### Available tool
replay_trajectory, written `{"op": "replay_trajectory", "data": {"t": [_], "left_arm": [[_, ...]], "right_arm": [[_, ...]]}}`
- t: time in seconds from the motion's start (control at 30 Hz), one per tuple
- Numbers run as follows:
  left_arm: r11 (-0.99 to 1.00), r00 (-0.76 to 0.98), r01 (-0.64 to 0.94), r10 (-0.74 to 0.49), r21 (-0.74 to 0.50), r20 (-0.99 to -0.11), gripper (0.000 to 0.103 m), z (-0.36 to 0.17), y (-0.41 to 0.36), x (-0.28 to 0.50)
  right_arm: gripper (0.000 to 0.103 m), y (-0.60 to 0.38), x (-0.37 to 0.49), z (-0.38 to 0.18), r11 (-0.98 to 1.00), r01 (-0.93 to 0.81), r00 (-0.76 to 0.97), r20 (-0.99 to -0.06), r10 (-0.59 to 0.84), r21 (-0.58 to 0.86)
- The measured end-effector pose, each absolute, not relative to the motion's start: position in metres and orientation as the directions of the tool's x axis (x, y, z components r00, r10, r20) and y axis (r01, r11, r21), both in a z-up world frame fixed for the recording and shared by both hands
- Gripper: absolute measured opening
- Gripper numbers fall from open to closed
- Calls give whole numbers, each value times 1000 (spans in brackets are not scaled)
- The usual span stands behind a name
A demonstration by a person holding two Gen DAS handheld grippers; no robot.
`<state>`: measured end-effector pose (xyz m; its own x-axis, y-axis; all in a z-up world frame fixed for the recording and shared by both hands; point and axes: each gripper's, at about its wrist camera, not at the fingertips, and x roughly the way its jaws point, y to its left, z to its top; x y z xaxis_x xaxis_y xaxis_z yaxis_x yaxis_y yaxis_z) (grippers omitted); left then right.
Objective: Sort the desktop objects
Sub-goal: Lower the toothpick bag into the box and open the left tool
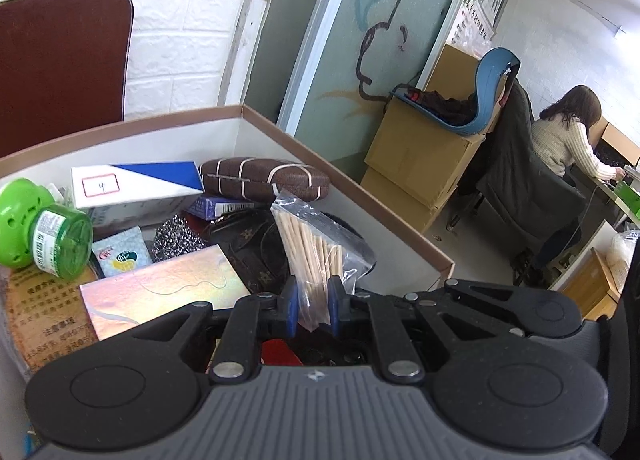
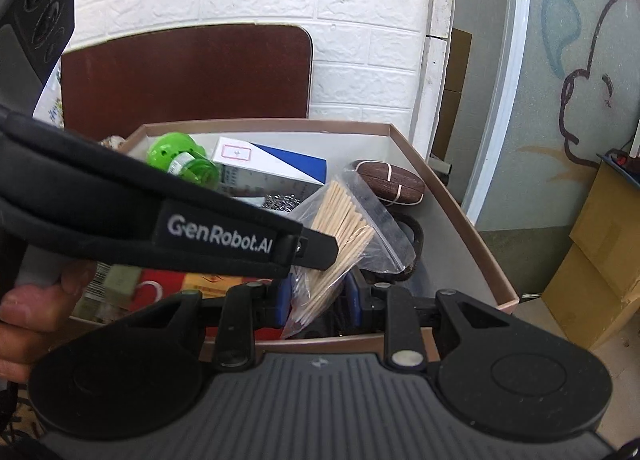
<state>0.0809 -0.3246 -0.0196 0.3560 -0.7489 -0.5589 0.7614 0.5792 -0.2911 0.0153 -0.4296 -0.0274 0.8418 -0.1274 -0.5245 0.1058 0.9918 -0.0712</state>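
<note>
- L gripper (image 1: 313,304) pinches a clear bag of wooden sticks (image 1: 310,250), held above the near part of the box (image 1: 372,195).
- R gripper (image 2: 315,300) is clamped on the same bag too.
- Box holds: green bottle (image 1: 44,225) far left, blue/white carton (image 1: 136,181), brown case (image 1: 262,177) at far right, shiny card (image 1: 160,286), scourer (image 1: 174,238).

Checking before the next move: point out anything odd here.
The bag of sticks sits between the fingers of the left gripper and the right gripper at once, over the box. The green bottle lies tipped on its side.
</note>
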Motion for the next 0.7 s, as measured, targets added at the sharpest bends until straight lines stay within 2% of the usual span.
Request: {"op": "replay_trajectory", "data": {"t": [0.07,0.1,0.17,0.23,0.27,0.33,0.47,0.53,0.6,0.7], "left_arm": [[580,353,759,-748,-295,-563,13,-23,-325,84],[582,355,757,-747,-295,-562,17,-24,-325,85],[584,356,753,-748,-302,-559,34,-25,-324,87],[584,361,751,-755,-309,-548,65,-25,-321,87],[586,371,750,-757,-307,-538,69,-24,-319,86],[585,388,753,-765,-302,-513,78,-21,-314,83],[576,389,752,-780,-320,-490,89,-13,-305,79],[579,395,748,-782,-325,-482,91,-10,-300,76],[582,402,745,-781,-325,-477,91,-6,-296,72],[585,416,743,-784,-324,-460,91,-1,-289,65]], "right_arm": [[28,-429,19,-29,991,102,834,-535,-134,-88],[28,-430,21,-30,991,102,833,-537,-134,-89],[31,-429,21,-31,990,105,833,-535,-139,-93],[42,-429,22,-32,989,111,835,-531,-146,-97],[49,-429,22,-33,989,112,836,-529,-145,-94],[52,-428,22,-33,990,107,840,-524,-139,-92],[58,-425,18,-32,989,111,844,-517,-143,-92],[69,-423,14,-30,989,119,849,-508,-148,-90],[87,-421,7,-27,988,127,859,-488,-153,-86],[87,-416,-3,-21,988,125,872,-466,-151,-87]]}}
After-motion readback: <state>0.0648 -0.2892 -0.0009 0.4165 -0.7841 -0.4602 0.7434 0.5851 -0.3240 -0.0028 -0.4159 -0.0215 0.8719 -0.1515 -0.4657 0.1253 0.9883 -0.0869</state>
